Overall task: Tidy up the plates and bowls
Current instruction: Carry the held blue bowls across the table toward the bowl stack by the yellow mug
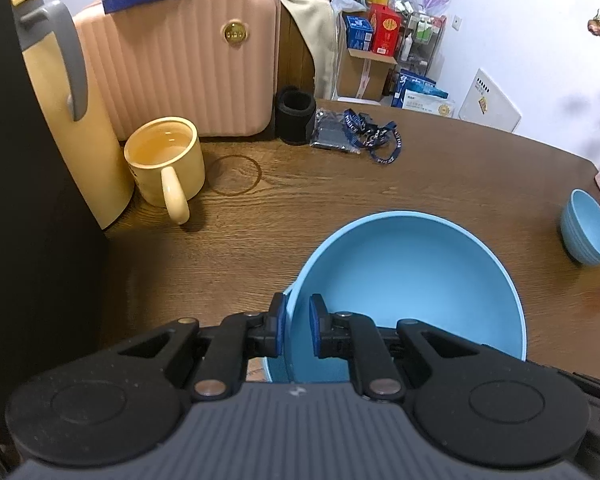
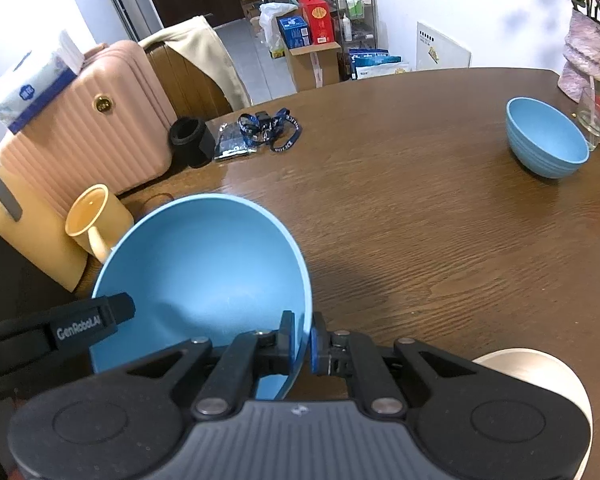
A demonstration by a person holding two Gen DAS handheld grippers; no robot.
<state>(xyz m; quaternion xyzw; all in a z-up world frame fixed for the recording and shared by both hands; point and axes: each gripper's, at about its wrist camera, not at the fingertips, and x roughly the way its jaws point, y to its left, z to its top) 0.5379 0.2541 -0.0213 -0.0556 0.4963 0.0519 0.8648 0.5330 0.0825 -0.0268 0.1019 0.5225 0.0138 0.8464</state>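
Blue plastic, the big bowl (image 1: 412, 280) hangs over the table (image 1: 420, 168), each hand-held gripper, left (image 1: 298, 326) and right (image 2: 300, 340), clamped on opposite rims; keeping both level should prevent tipping.

Left tongs (image 1: 298, 326) and right tongs (image 2: 300, 340) look alike: black linkage arms with silver rivets, blue pads (image 1: 314, 326), round black discs, ribbed grey housing; one finger reads "GenRobot.AI".
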